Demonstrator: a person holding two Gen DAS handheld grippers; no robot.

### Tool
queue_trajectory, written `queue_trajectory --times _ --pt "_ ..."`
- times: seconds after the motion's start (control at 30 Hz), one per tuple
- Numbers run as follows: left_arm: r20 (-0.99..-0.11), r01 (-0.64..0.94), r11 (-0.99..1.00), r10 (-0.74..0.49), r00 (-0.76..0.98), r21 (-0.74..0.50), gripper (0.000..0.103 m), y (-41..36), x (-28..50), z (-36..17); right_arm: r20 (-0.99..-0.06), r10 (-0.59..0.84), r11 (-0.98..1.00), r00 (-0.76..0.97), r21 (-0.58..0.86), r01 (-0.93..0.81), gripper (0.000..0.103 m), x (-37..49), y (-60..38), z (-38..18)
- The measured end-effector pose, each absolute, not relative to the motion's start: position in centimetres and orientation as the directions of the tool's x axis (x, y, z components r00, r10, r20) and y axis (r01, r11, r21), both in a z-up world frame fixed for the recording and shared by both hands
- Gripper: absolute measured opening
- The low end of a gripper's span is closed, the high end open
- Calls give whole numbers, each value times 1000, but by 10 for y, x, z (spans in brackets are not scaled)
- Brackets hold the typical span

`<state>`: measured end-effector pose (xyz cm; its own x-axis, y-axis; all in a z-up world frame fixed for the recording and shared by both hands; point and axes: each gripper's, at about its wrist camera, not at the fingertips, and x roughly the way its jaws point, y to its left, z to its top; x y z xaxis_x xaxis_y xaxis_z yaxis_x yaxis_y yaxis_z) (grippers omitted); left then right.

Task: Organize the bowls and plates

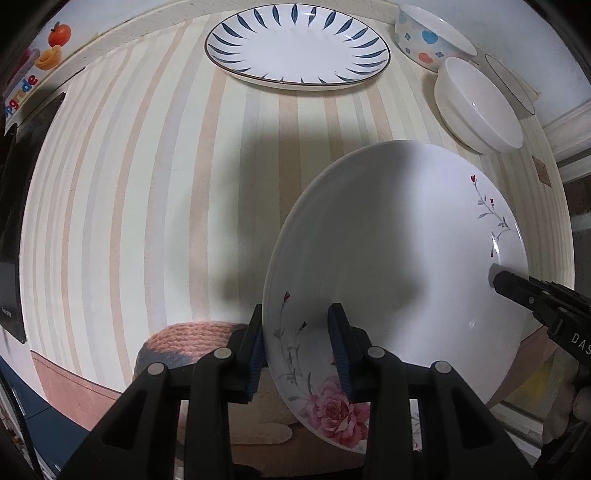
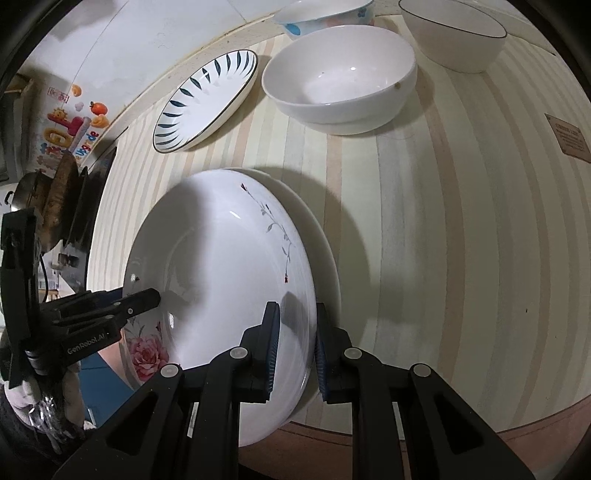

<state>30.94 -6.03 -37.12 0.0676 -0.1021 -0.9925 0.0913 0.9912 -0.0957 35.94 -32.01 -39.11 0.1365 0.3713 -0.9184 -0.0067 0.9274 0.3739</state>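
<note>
A white plate with pink flower print point(image 1: 399, 258) is held tilted above the striped table by both grippers. My left gripper point(image 1: 299, 350) is shut on its near rim beside the pink rose. My right gripper point(image 2: 295, 347) is shut on the opposite rim point(image 2: 236, 266); it shows in the left wrist view at the plate's right edge point(image 1: 517, 288). A second white plate point(image 2: 325, 251) lies on the table right under it. A blue-leaf plate point(image 1: 295, 48) lies at the far edge. A plain white bowl point(image 2: 340, 81), a black-rimmed bowl point(image 2: 454, 33) and a dotted bowl point(image 1: 428, 37) stand at the back.
The striped tablecloth point(image 1: 147, 184) covers the table. A brown label point(image 2: 570, 136) lies on it at the right. A colourful box point(image 2: 70, 125) and a dark pan point(image 2: 48, 199) stand off the table's left side. A knitted cushion point(image 1: 184, 339) sits below the front edge.
</note>
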Motion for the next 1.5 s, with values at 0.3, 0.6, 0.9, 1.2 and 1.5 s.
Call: queue_trajectory --times 0.3,0.6,0.9,1.2,1.5 --pt "-990 99 988 -126 58 -120 30 -52 308 -369 -913 395 916 100 400 37 22 360 -326 -387" --pt "-974 36 987 -157 160 -154 31 -9 346 -314 -916 384 916 115 394 81 23 375 -343 -353" --pt "-962 -54 973 -213 171 -225 31 29 481 -321 -848 459 867 266 493 76 37 501 -290 -307" --pt "-976 -12 978 -208 64 -209 31 21 556 -379 -929 335 922 156 357 147 37 593 -247 -379" --pt "-973 67 980 -195 121 -188 29 1 563 -379 -964 220 969 147 233 81 21 607 -228 -402"
